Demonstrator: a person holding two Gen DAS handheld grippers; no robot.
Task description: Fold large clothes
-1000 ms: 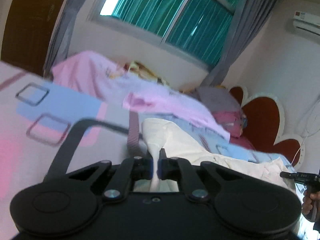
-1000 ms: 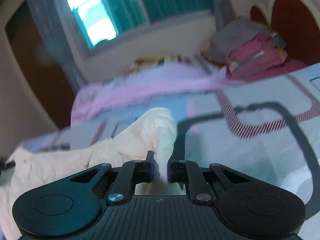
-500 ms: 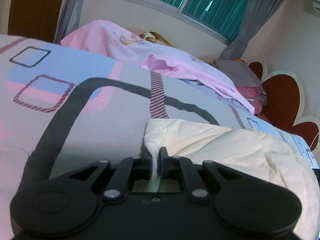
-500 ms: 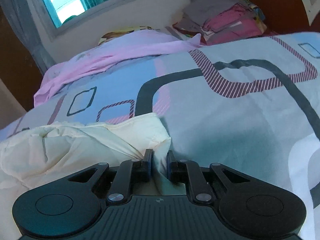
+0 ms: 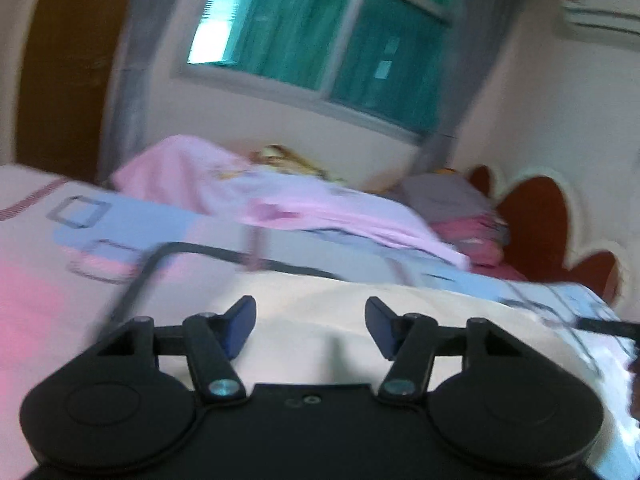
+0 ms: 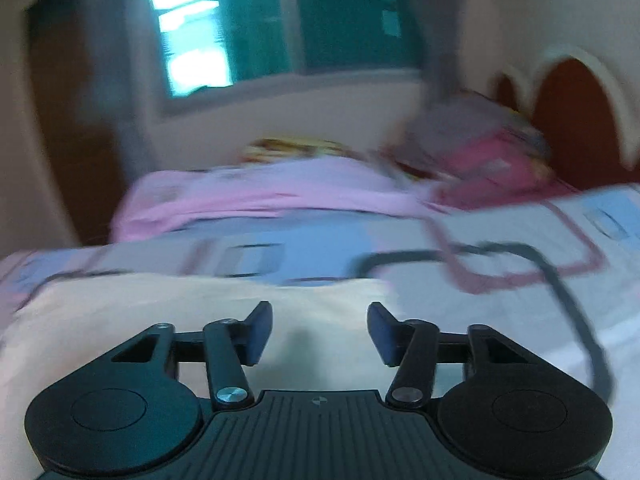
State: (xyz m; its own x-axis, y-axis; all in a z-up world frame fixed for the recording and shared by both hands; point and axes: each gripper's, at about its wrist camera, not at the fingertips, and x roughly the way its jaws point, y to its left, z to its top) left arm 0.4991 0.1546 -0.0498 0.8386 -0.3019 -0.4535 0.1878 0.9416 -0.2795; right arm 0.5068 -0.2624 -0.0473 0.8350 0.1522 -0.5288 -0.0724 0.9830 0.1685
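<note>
A cream garment (image 5: 360,312) lies flat on the patterned bed cover (image 5: 80,264). My left gripper (image 5: 311,326) is open and empty, held just above the garment near its left edge. In the right wrist view the same cream garment (image 6: 200,312) lies under my right gripper (image 6: 319,332), which is open and empty, near the garment's right edge. Both views are blurred by motion. The tip of my right gripper shows at the far right of the left wrist view (image 5: 608,326).
A pink quilt (image 5: 304,204) lies along the far side of the bed, with folded pink and grey clothes (image 5: 468,220) by the red headboard (image 5: 536,224). A window with green curtains (image 5: 320,36) and a brown door (image 5: 60,64) are behind.
Both grippers have opened and let go of the cream garment, which now lies flat on the bed. Both have lifted and tilted up from it.
</note>
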